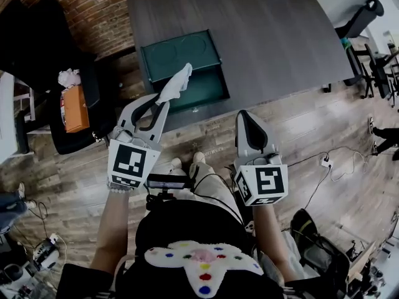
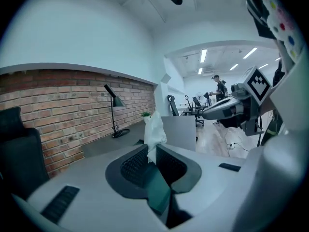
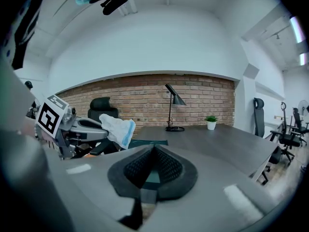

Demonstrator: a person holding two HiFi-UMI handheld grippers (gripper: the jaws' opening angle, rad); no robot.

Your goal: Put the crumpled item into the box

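A white crumpled item (image 1: 176, 83) sticks out past the tips of my left gripper (image 1: 163, 100), which is shut on it. It hangs above the near part of an open dark green box (image 1: 209, 87) at the front edge of the dark table (image 1: 274, 42). In the left gripper view the crumpled item (image 2: 155, 131) stands up from between the closed pads of the left gripper (image 2: 152, 151). My right gripper (image 1: 245, 114) is shut and empty, held to the right of the box over the table's edge. The right gripper view shows the right gripper (image 3: 154, 151), the crumpled item (image 3: 116, 127) and the box (image 3: 147, 142).
A black office chair (image 1: 37, 48) stands at the left with an orange box (image 1: 75, 109) on its seat. A desk lamp (image 3: 172, 105) and a small potted plant (image 3: 211, 123) stand at the table's far side. More chairs (image 1: 365, 17) and a floor power strip (image 1: 325, 162) lie to the right.
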